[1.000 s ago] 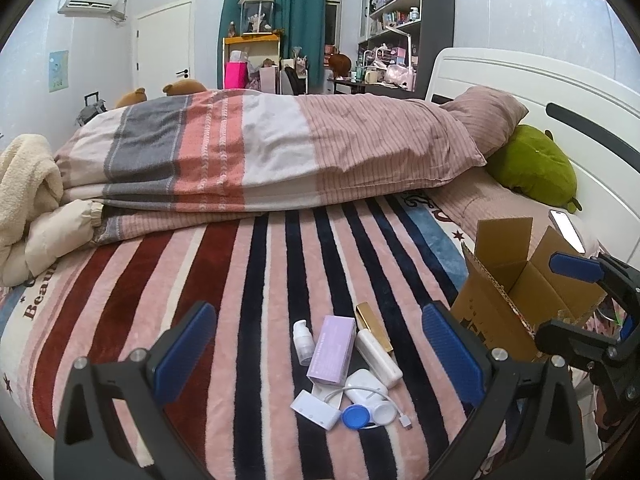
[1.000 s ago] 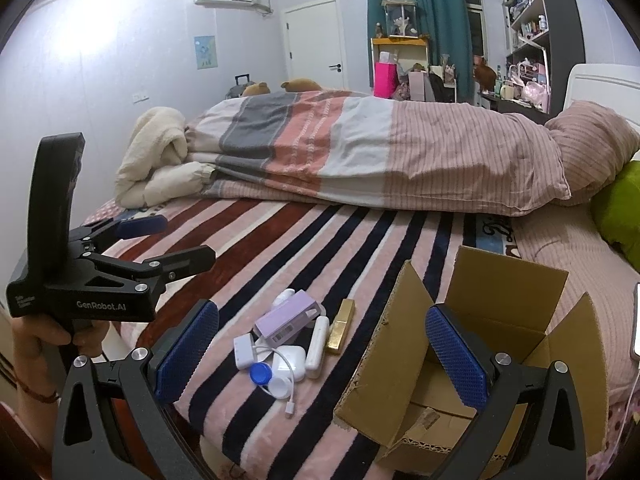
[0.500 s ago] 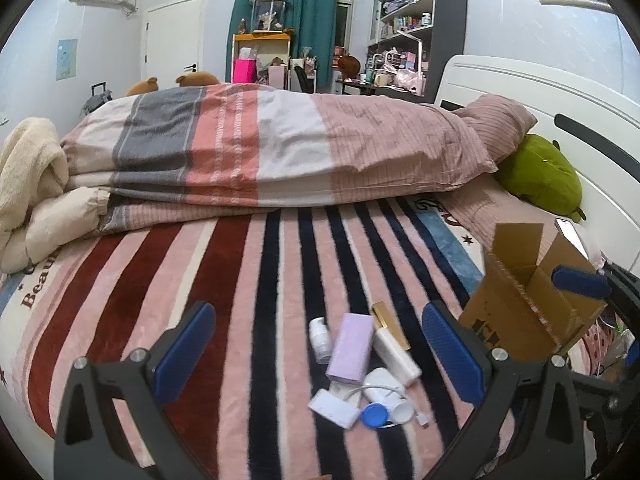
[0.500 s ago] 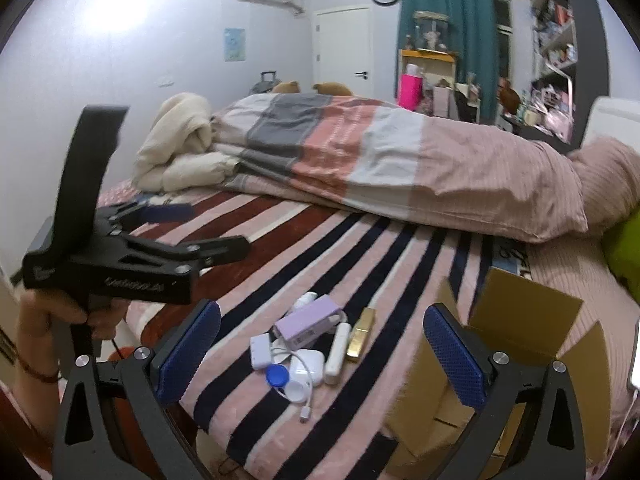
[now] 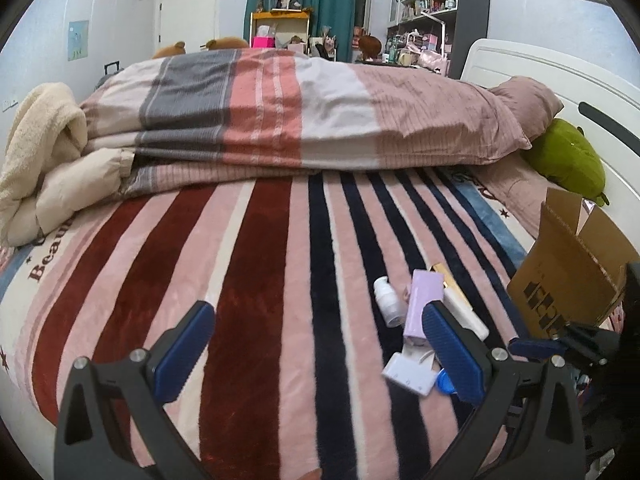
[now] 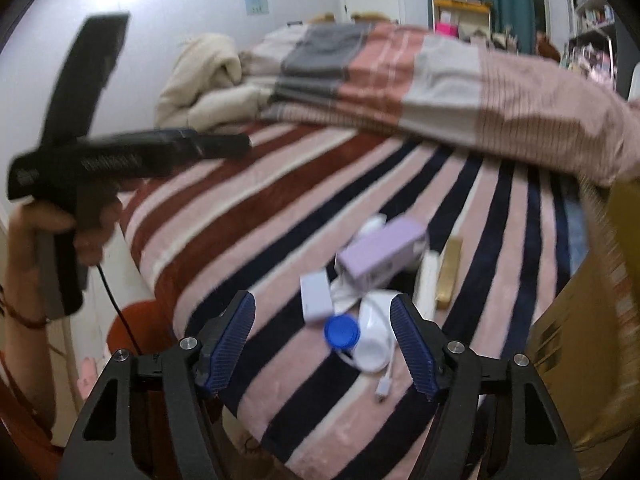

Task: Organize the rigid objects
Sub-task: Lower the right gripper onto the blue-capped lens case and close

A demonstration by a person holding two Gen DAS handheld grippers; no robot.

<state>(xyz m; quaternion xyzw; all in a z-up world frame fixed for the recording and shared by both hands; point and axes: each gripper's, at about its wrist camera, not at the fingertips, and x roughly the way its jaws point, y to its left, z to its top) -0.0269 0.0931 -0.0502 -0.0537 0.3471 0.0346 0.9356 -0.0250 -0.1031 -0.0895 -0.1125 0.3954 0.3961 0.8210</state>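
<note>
A small pile lies on the striped blanket: a lilac box (image 5: pixel 422 302) (image 6: pixel 382 254), a small white pump bottle (image 5: pixel 387 301), a white tube (image 5: pixel 466 312), a gold stick (image 6: pixel 448 270), a flat white box (image 5: pixel 408 372) (image 6: pixel 316 296), a blue round cap (image 6: pixel 342 332) and a white case with a cable (image 6: pixel 374 338). My right gripper (image 6: pixel 324 344) is open and empty, low over the cap and white case. My left gripper (image 5: pixel 320 352) is open and empty, left of the pile. An open cardboard box (image 5: pixel 568 276) (image 6: pixel 588 328) stands right of the pile.
A folded striped duvet (image 5: pixel 320 120) and a cream blanket (image 5: pixel 40 160) lie across the back of the bed. A green plush (image 5: pixel 568 160) sits by the white headboard. The bed's front edge runs just under the pile (image 6: pixel 280 420).
My right gripper has moved down and forward toward the pile, its jaws narrower than before. My left gripper has shifted left, so the pile now sits at its right finger.
</note>
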